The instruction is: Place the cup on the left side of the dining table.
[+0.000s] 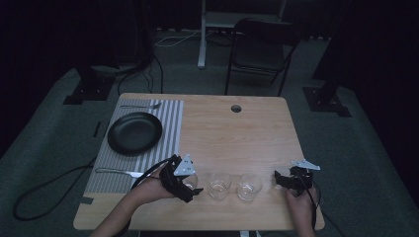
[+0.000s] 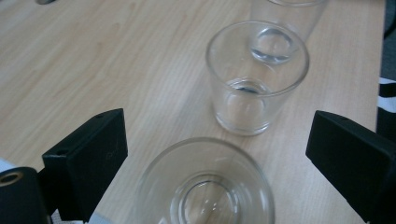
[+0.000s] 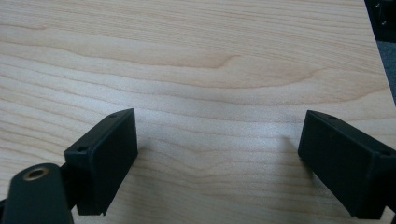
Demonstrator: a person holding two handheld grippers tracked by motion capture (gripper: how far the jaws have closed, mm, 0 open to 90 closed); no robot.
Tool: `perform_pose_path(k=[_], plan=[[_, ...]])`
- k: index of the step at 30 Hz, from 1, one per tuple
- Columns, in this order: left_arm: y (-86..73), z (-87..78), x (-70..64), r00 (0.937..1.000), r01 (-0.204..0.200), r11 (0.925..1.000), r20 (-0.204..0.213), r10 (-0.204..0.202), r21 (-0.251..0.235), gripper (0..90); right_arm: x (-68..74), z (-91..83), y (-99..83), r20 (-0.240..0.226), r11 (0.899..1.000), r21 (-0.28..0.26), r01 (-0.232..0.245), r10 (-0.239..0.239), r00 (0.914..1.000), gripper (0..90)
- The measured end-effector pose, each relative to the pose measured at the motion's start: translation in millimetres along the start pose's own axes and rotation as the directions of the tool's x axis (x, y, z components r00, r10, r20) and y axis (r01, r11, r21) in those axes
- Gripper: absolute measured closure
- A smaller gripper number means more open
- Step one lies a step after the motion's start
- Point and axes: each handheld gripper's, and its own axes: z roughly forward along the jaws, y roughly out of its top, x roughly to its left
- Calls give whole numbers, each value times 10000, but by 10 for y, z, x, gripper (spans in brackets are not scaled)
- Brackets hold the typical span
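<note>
Wooden worktop [image 1: 237,133] carries a striped mat [image 1: 165,128] at its left, with a black plate [image 1: 134,133] on it, a fork [image 1: 141,105] behind the plate and a knife [image 1: 116,172] in front. Three clear glasses stand upright in one row along the near edge. The left claw [image 1: 190,183] is wide around the nearest glass [image 2: 205,186], mouth up, not touching it; the middle glass [image 2: 257,77] is just behind. The right claw [image 1: 280,178] is wide over bare wood, near the third glass [image 1: 249,186].
</note>
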Motion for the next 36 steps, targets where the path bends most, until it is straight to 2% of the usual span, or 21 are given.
perform_pose_path(k=[3, 17, 32, 36], plan=[[44, 39, -1, 9997, -1, 9999, 229, -1, 112, 59, 0, 0, 0, 0, 10000, 0, 0, 0, 10000, 114], [243, 276, -69, 9973, -495, 9968, 581, 458, 630, 60, 0, 0, 0, -3, 10000, 0, 0, 0, 10000, 114], [426, 504, -127, 9920, -887, 9889, 998, 769, 1194, 60, 0, 0, 0, -3, 10000, 0, -3, 3, 10000, 114], [451, 559, -131, 9912, -1020, 9854, 974, 892, 1363, 60, -1, 0, 0, -4, 10000, 0, -1, 1, 10000, 114]])
